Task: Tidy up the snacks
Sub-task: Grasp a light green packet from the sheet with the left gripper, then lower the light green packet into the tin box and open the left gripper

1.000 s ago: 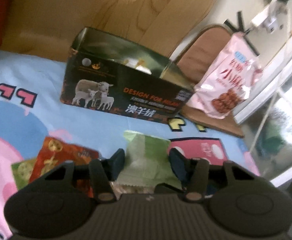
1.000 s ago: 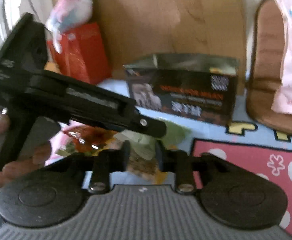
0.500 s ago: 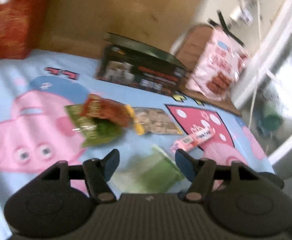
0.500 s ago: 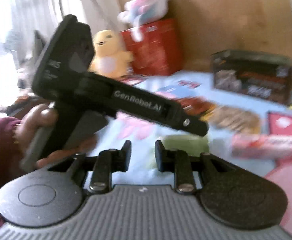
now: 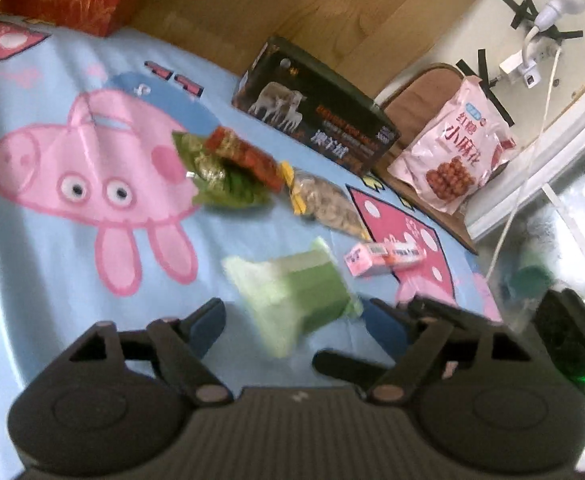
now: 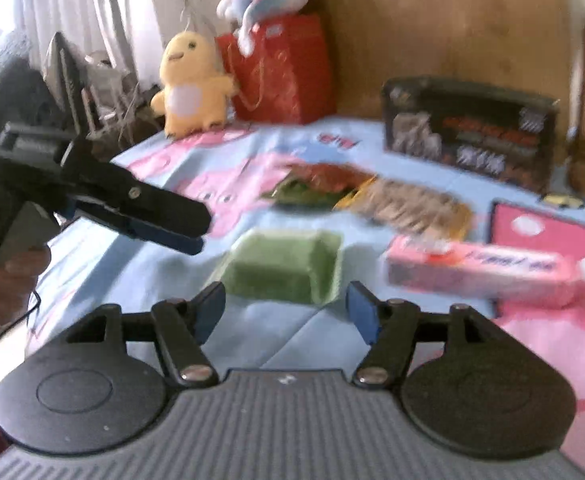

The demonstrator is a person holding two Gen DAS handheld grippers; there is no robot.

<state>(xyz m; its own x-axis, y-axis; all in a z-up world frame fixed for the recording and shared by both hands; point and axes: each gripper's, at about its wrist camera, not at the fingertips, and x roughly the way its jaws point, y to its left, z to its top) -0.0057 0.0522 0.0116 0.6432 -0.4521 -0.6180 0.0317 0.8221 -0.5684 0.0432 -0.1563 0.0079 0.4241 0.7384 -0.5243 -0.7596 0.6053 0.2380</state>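
Black open-topped box [image 5: 316, 120] stands beyond loose snack packets [image 5: 228, 164] on the blanket [image 5: 32, 264].

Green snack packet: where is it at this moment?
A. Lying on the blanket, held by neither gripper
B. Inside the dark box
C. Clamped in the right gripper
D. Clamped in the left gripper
A. The green snack packet lies on the blanket ahead of the open right gripper, and the left gripper is open too, its fingers apart from the packet.
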